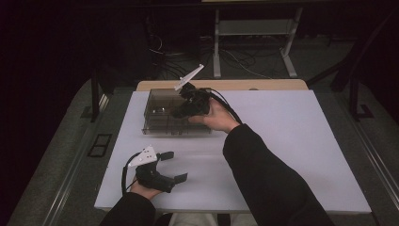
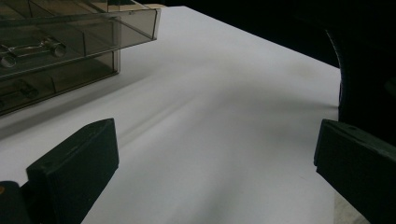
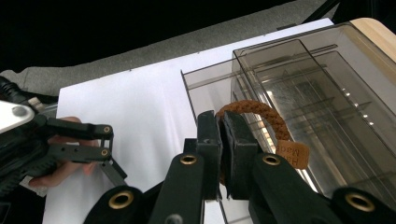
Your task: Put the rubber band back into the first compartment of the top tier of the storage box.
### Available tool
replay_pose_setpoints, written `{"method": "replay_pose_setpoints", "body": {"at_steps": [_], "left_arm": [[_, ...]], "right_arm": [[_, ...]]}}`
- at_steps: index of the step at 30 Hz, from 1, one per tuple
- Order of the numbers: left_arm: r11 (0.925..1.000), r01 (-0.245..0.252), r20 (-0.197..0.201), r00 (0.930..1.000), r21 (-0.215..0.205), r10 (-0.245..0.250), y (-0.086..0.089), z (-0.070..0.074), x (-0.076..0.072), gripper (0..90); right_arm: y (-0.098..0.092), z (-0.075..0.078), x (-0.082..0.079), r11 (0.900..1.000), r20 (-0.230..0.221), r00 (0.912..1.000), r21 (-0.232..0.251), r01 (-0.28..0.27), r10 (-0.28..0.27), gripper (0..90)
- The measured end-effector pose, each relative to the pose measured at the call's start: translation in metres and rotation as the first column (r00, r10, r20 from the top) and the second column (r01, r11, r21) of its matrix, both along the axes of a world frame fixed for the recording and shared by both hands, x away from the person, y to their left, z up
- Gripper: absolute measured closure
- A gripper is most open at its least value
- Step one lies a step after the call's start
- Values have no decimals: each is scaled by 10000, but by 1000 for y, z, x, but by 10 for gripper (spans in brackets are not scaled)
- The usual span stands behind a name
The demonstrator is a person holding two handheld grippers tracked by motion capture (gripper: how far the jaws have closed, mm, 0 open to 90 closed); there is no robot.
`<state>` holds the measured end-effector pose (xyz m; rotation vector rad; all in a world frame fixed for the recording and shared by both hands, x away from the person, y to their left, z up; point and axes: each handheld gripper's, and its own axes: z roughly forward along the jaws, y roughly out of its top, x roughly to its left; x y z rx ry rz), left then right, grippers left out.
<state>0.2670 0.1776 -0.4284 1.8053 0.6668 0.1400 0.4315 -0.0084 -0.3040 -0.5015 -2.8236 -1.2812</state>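
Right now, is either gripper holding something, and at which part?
The right gripper pinches a brown braided cord loop at its near end; the left gripper holds nothing.

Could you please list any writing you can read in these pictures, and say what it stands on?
"Ha... Made", most likely "Hand Made": on the tan tag of the brown braided loop clamped in the right hand-held gripper; part of the first word is hidden.
I can read no other writing.

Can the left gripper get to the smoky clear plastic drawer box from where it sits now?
Probably yes: the left gripper sits open, with bare white table leading to the smoky clear plastic drawer box.
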Motion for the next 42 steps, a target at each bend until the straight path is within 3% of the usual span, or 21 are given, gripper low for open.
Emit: {"method": "replay_pose_setpoints", "body": {"at_steps": [31, 42], "left_arm": [[9997, -33, -60, 10000, -238, 31, 2, 1, 0, 0], [9996, -41, -86, 10000, -297, 39, 2, 1, 0, 0]], "right_arm": [[46, -21, 13, 9980, -265, 9994, 593, -222, 238, 848], [63, -33, 13, 9987, -280, 9988, 347, -380, 390, 848]]}}
